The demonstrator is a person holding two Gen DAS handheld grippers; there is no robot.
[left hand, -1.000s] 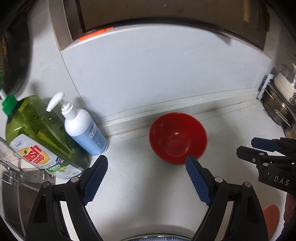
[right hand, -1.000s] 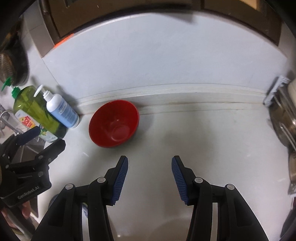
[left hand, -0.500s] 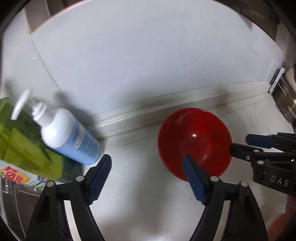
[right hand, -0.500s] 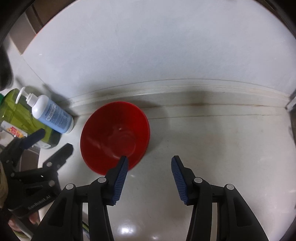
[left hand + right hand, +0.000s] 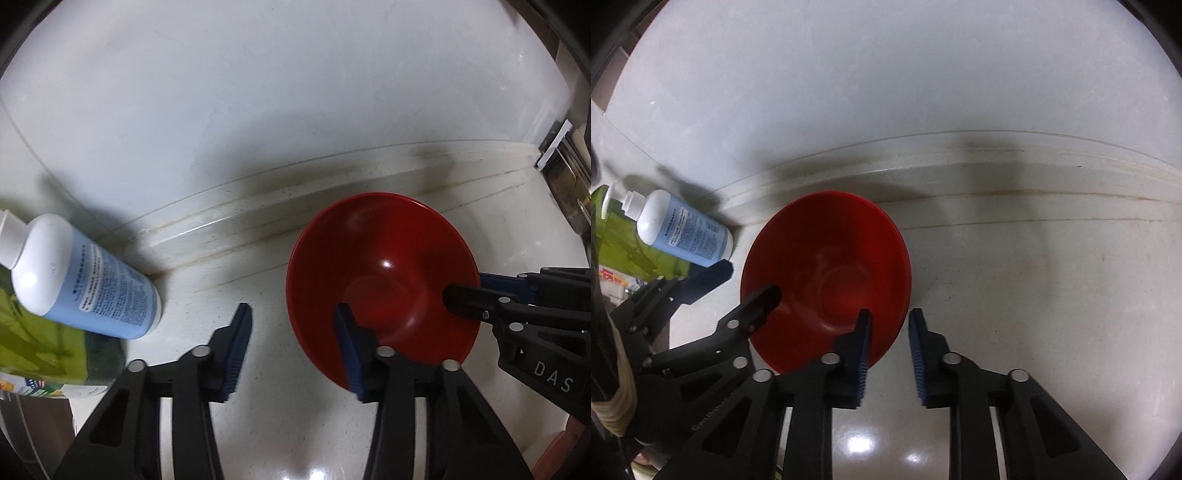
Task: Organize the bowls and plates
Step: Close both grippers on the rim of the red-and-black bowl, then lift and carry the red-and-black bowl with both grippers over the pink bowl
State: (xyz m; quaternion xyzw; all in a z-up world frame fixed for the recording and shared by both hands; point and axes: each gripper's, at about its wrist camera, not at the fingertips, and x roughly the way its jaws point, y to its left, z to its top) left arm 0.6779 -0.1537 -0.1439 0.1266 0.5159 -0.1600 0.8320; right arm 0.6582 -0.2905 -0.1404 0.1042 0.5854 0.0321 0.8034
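A red bowl stands upright on the white counter near the back wall; it also shows in the right wrist view. My left gripper straddles the bowl's left rim, one finger inside and one outside, with a gap still between its pads. My right gripper straddles the bowl's right rim the same way, its pads closer together but not clamped. Each gripper shows in the other's view, the right one and the left one.
A blue and white pump bottle and a green dish soap bottle stand left of the bowl. Metal cookware sits at the far right edge. The back wall is close behind the bowl.
Both grippers have moved forward and down onto the bowl's opposite rims. Both pairs of fingers have narrowed, the right more than the left.
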